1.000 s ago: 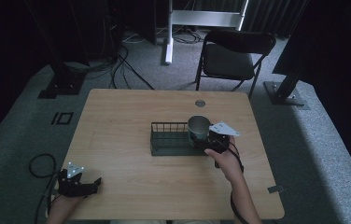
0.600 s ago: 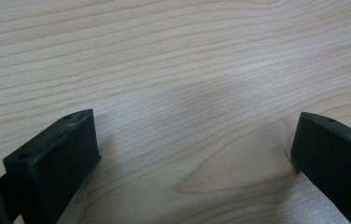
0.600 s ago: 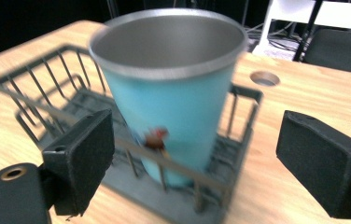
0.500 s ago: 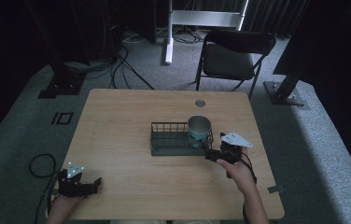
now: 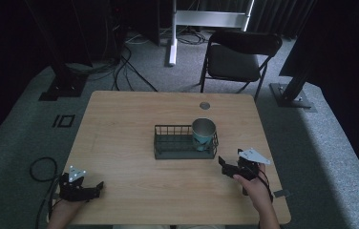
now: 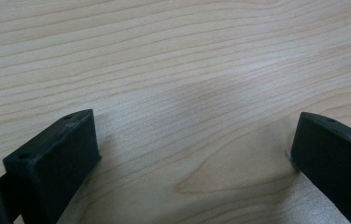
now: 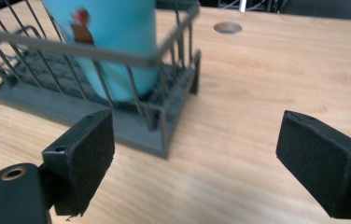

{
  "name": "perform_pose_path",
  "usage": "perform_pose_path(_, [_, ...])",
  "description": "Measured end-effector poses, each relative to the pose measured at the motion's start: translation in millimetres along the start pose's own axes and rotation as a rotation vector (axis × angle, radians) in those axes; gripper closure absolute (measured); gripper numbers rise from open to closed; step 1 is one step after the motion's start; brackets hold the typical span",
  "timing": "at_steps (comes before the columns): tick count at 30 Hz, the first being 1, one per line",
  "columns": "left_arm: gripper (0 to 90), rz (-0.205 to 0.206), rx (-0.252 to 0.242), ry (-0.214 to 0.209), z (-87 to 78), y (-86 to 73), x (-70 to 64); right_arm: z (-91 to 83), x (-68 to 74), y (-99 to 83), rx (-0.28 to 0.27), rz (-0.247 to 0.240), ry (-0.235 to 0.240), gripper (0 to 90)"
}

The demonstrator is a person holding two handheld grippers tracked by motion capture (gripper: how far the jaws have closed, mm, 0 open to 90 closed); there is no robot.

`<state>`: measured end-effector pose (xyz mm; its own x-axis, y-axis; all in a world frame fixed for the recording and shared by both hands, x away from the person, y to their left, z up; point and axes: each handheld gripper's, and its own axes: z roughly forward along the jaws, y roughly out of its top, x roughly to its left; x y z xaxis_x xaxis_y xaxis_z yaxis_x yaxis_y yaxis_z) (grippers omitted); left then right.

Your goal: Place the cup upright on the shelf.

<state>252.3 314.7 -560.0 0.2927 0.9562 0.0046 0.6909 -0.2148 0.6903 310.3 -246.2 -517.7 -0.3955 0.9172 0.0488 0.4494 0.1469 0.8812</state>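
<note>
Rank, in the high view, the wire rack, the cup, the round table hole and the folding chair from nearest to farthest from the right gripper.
From the right gripper:
1. Wire rack, just up-left of it at table centre.
2. Cup, standing in the rack's right end.
3. Table hole, near the far edge.
4. Folding chair, on the floor beyond the table.

The worktop (image 5: 134, 124) is pale wood with a wavy brown grain, and a round grey cap (image 5: 205, 105) sits in it. The wire basket (image 5: 168, 143) is dark grey, with a gridded floor. The cup (image 5: 203, 133) in it is turquoise outside, with a small red and brown figure printed on its side, and silvery at the rim. Both grippers' fingers (image 7: 82, 156) are matt black.
</note>
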Motion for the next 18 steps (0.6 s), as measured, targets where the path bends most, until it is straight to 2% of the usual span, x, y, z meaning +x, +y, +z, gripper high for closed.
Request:
perform_pose_path(4, [1.4, 0.000, 0.000, 0.000, 0.0, 0.0, 0.0, -3.4, -5.4, -9.0, 0.021, 0.002, -0.011, 11.2])
perform_pose_path(8, [1.4, 0.000, 0.000, 0.000, 0.0, 0.0, 0.0, -8.3, -13.1, -17.3, 0.027, 0.020, -0.053, 11.2])
perform_pose_path(9, [1.4, 0.000, 0.000, 0.000, 0.0, 0.0, -0.1, -10.4, -16.5, -20.8, 0.030, 0.022, -0.078, 11.2])
perform_pose_path(16, [1.4, 0.000, 0.000, 0.000, 0.0, 0.0, 0.0, -11.9, -23.8, -32.7, 0.069, 0.030, -0.107, 11.2])
perform_pose_path(18, [1.4, 0.000, 0.000, 0.000, 0.0, 0.0, 0.0, -12.4, -25.8, -34.7, 0.084, 0.038, -0.136, 11.2])
